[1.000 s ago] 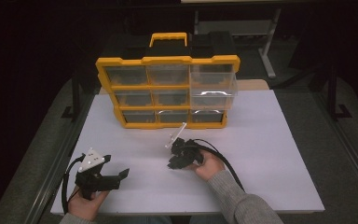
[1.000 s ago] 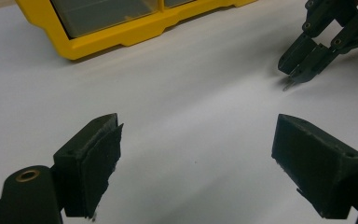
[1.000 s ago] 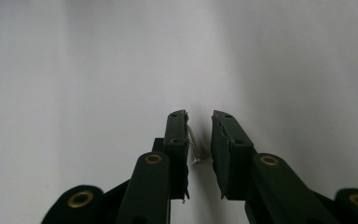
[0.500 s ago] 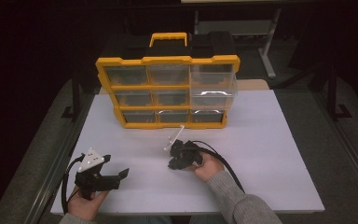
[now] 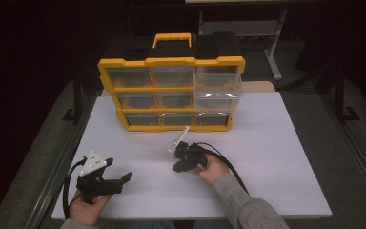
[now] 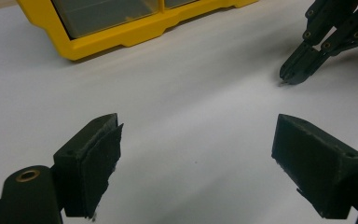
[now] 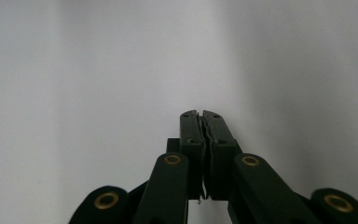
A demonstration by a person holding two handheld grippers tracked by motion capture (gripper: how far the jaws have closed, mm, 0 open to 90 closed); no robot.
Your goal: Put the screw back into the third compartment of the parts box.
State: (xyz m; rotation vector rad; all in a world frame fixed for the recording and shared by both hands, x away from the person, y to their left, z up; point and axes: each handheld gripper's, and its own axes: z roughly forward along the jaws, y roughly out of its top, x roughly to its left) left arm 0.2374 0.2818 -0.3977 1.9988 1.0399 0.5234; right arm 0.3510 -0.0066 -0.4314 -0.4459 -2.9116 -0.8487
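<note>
A yellow and black organiser (image 5: 171, 90) with clear drawers stands at the back of the white table top (image 5: 271, 143); its bottom front edge (image 6: 121, 32) also appears in the left gripper view. One clear drawer (image 5: 218, 88) at the right is pulled out. My left gripper (image 5: 119, 171) rests at the front left, open, with bare table between its pads (image 6: 196, 140). My right gripper (image 5: 177, 168) is in the middle, tilted down with its tip on the table. Its jaws are shut together (image 7: 200, 114), and it also appears from the left gripper view (image 6: 291, 77).
A black cable (image 5: 228, 164) loops from the right gripper along the sleeve. Bare white surface lies between the grippers and the organiser. Dark floor and metal table legs (image 5: 271, 52) surround the table.
</note>
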